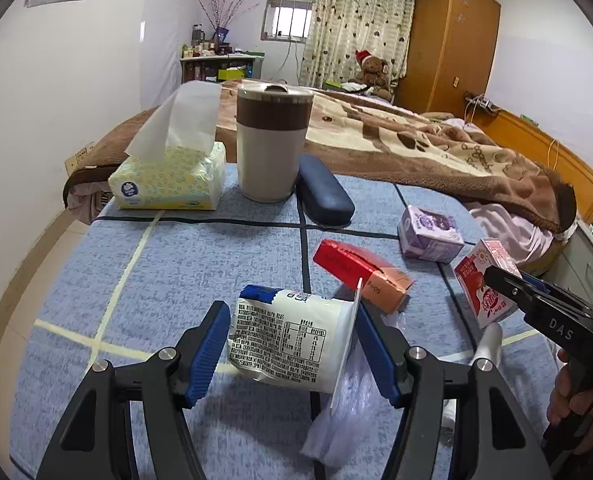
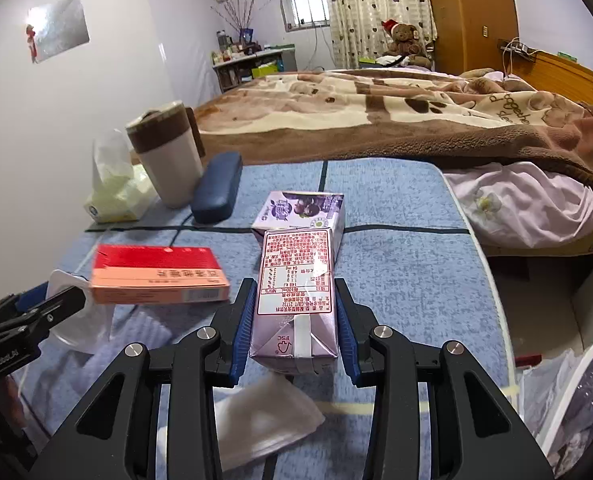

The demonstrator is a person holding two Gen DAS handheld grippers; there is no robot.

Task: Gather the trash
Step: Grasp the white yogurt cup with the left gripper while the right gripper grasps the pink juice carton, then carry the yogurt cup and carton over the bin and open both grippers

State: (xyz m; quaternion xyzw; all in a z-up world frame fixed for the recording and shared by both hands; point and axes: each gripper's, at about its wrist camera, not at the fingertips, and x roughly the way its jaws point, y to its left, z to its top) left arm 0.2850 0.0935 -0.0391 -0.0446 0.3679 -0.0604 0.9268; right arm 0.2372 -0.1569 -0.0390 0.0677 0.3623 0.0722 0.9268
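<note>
Risk lies mainly in the two grips. A white yogurt cup (image 1: 292,338) is pinched sideways between the blue pads of the left gripper (image 1: 292,344), its peeled foil lid splayed against the right-hand pad; a slip could be caused by that loose foil or by the cup wall giving way. A red drink carton (image 2: 294,304) is clamped at its base by the right gripper (image 2: 295,320), jaws about a third open, most of its length projecting ahead, so a tilt out of the pads is possible. Just beyond its tip lies a purple carton (image 2: 300,210), which could be knocked. Ahead and left of the right gripper a red box (image 2: 156,274) remains on the blue mat (image 2: 396,272). A white bin (image 2: 576,392) is seen to its lower right.
</note>
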